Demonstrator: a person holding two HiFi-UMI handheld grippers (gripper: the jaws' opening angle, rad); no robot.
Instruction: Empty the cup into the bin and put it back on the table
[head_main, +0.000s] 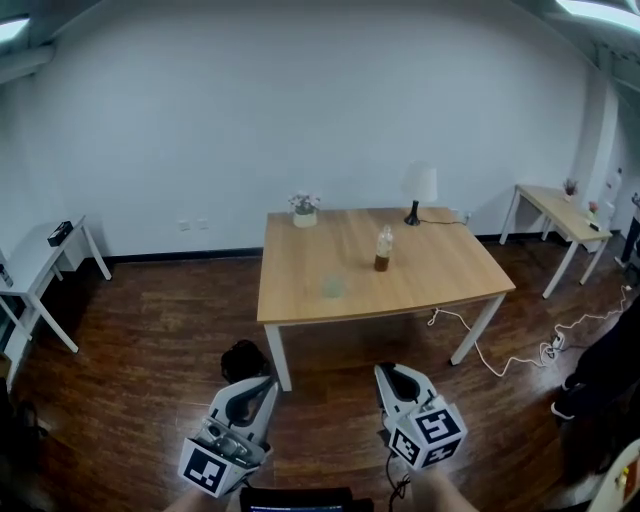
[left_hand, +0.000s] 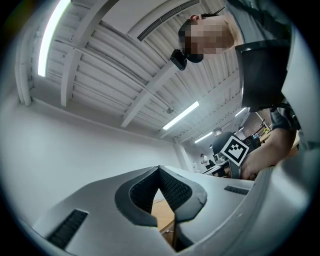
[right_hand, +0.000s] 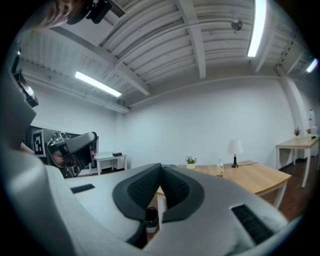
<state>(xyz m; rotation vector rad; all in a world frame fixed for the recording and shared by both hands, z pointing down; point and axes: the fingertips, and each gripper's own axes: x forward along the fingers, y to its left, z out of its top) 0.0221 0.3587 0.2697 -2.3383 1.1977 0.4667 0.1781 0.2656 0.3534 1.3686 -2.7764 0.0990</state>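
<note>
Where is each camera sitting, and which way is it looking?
Head view: on the person's head, looking down at the table and floor; left claw and right claw show below.
Left gripper view: on the left claw, tipped up at the ceiling; its shut jaws, the right claw and a hand show.
Right gripper view: on the right claw, looking level at the table; its shut jaws and the left claw show.
Shared: head and right gripper views both show the lamp, bottle and plant.

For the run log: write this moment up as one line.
phase: before pickup | left gripper: shut, empty | right gripper: shut, empty | cup: on table, untouched | stance: both held low, short of table
</note>
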